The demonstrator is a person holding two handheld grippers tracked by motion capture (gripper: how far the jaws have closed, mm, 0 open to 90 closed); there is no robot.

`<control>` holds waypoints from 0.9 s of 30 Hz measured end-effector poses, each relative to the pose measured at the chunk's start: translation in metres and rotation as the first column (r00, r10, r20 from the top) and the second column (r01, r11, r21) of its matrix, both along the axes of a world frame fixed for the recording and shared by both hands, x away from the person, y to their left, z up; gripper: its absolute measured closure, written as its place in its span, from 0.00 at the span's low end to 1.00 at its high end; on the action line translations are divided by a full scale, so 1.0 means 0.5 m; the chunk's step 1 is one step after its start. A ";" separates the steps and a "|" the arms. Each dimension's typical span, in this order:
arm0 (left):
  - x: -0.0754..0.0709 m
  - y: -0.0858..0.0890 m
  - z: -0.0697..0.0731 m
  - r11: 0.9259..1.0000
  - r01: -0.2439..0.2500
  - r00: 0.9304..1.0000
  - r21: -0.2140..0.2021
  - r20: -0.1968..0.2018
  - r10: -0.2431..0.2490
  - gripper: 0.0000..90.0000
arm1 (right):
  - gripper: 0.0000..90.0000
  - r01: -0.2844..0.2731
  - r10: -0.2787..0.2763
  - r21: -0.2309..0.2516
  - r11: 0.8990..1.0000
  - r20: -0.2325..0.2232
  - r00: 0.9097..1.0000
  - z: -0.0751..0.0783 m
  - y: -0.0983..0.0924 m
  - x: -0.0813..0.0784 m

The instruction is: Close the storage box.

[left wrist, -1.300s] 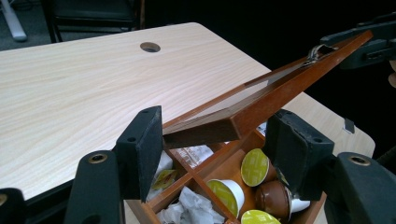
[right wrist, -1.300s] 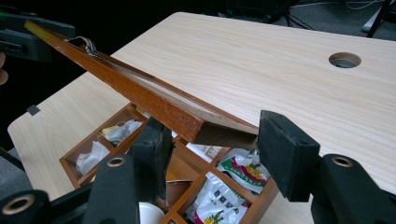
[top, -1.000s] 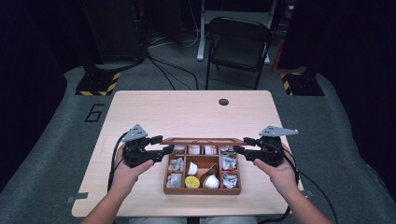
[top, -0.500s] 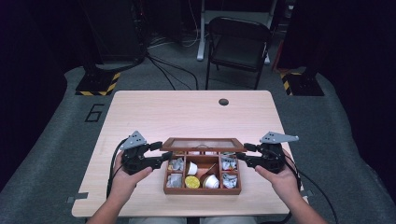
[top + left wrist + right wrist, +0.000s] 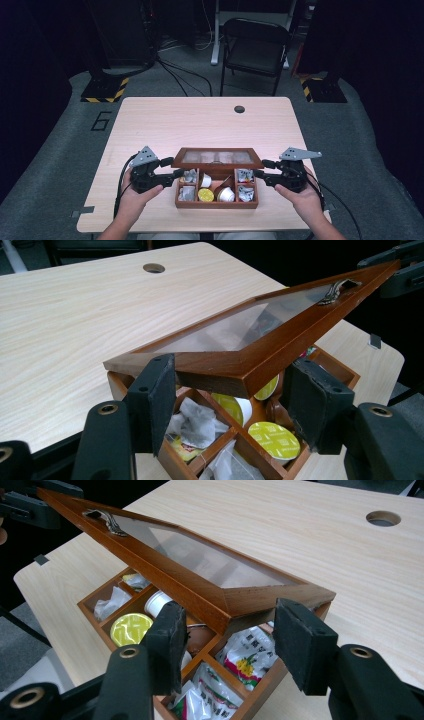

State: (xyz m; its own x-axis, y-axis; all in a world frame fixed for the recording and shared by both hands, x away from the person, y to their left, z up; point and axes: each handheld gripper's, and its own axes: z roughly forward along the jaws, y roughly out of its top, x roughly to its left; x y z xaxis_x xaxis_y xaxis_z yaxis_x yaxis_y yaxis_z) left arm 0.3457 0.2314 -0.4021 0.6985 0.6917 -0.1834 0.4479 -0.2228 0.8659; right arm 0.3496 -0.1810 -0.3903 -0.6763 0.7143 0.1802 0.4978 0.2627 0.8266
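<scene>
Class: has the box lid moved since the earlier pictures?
Yes. The lid has swung down toward the box, now covering its far compartments.

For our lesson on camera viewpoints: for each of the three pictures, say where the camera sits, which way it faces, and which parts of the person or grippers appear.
High view: above the near table edge, facing forward and down; both forearms, left gripper and right gripper flank the wooden box.
Left gripper view: on that gripper, facing the glass lid corner between its black jaws.
Right gripper view: likewise, facing the lid's opposite corner.
Shared: lid, yellow-topped pods, table hole.
</scene>
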 end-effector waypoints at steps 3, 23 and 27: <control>-0.006 0.000 -0.006 1.000 -0.004 1.000 0.007 0.001 0.004 0.43 | 0.52 -0.001 0.001 0.002 1.000 -0.008 1.000 -0.006 -0.001 -0.004; -0.048 0.001 -0.052 1.000 -0.016 1.000 0.001 -0.014 0.016 0.45 | 0.52 -0.002 0.002 0.008 1.000 -0.030 1.000 -0.055 -0.002 -0.036; -0.053 0.000 -0.064 1.000 -0.017 1.000 0.013 -0.018 0.017 0.45 | 0.51 -0.007 0.007 -0.012 1.000 -0.021 1.000 -0.068 -0.001 -0.044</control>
